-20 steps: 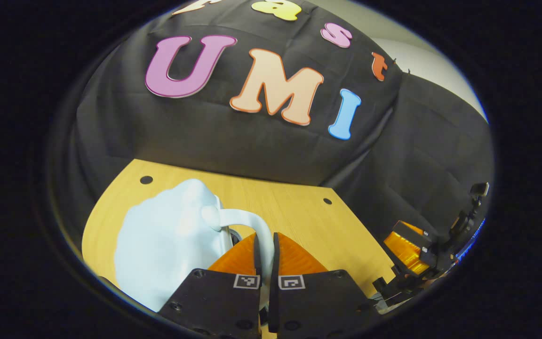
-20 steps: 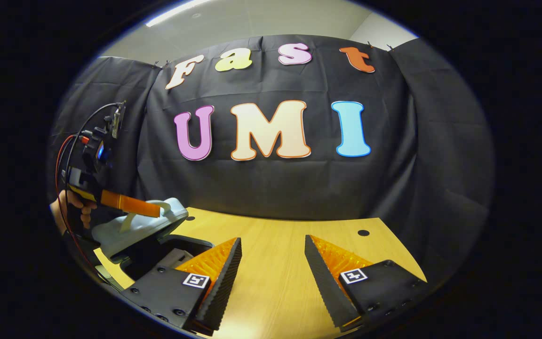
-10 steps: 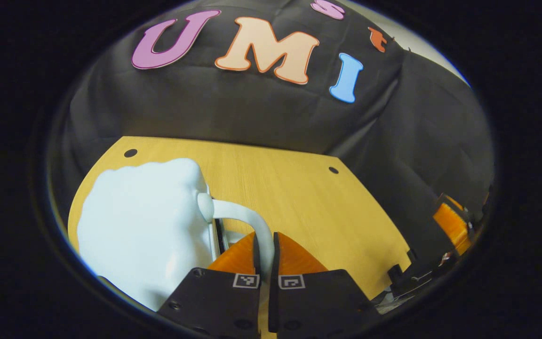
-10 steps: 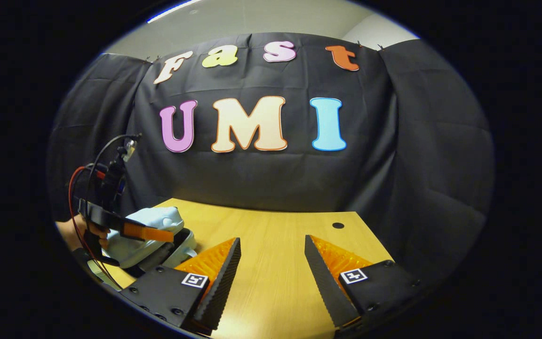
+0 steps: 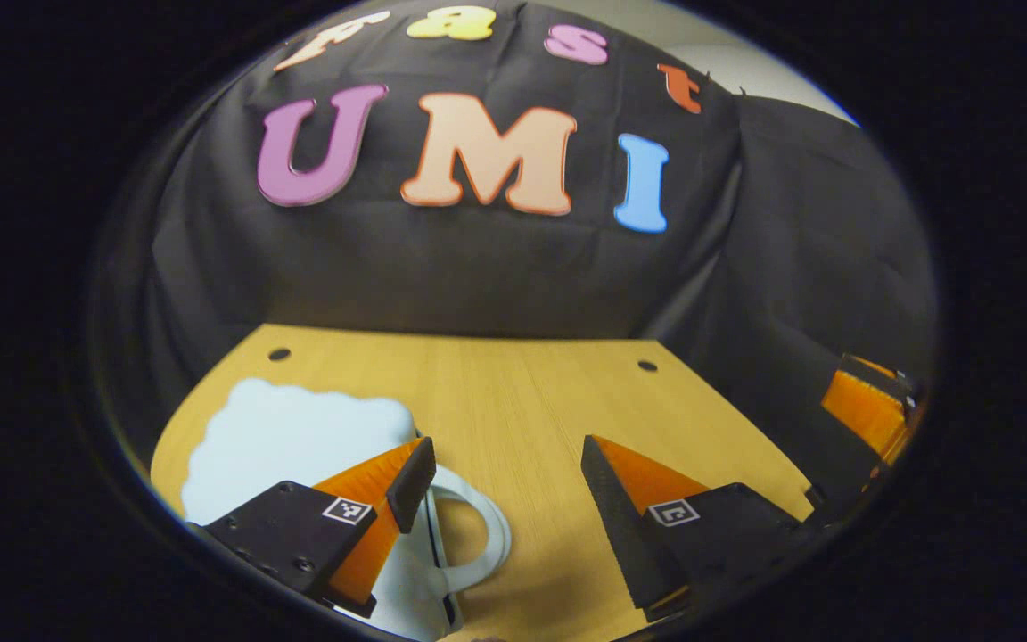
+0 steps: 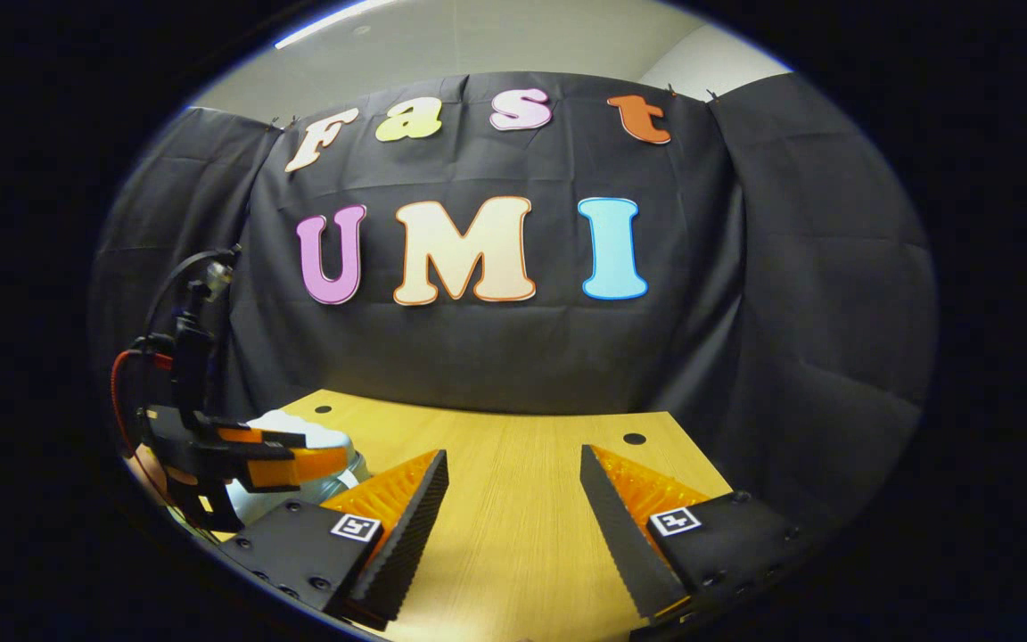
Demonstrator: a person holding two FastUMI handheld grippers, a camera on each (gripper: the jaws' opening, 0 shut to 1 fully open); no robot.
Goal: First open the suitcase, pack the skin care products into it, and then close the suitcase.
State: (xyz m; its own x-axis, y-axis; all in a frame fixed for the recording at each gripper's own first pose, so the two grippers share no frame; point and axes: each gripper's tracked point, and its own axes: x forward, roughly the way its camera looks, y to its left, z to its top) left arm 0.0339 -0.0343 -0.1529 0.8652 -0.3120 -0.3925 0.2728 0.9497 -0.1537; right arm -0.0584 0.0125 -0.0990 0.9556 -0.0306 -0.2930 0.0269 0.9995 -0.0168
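One suitcase [image 5: 291,437] – pale blue, scalloped edge – lies flat and closed on the counter [image 5: 513,401], near its left side in the left gripper view. One white loop handle [image 5: 487,535] sticks out of the case's near edge and lies on the wood. Left tool [image 5: 505,473] – fingers spread wide, nothing between them; its left finger [image 5: 411,468] sits over the case edge just beside the handle, whether it touches I cannot tell; the other finger is over bare wood. Right tool [image 6: 509,486] – also spread, nothing in it, both fingers over bare counter, well apart from the case. In the right gripper view the left tool [image 6: 299,459] shows at the far left with red and black cables [image 6: 135,374] running up its body, a hand [image 6: 152,468] partly visible behind it, and a bit of the suitcase [image 6: 299,428] under it. In the left gripper view the right tool [image 5: 866,410] shows at the far right edge, off past the counter corner. Two small dark holes [image 5: 279,354] in the counter top near the back edge, one toward each corner. Black cloth wall [image 6: 496,348] behind the counter. Count: one case, one handle, two tools, two holes.
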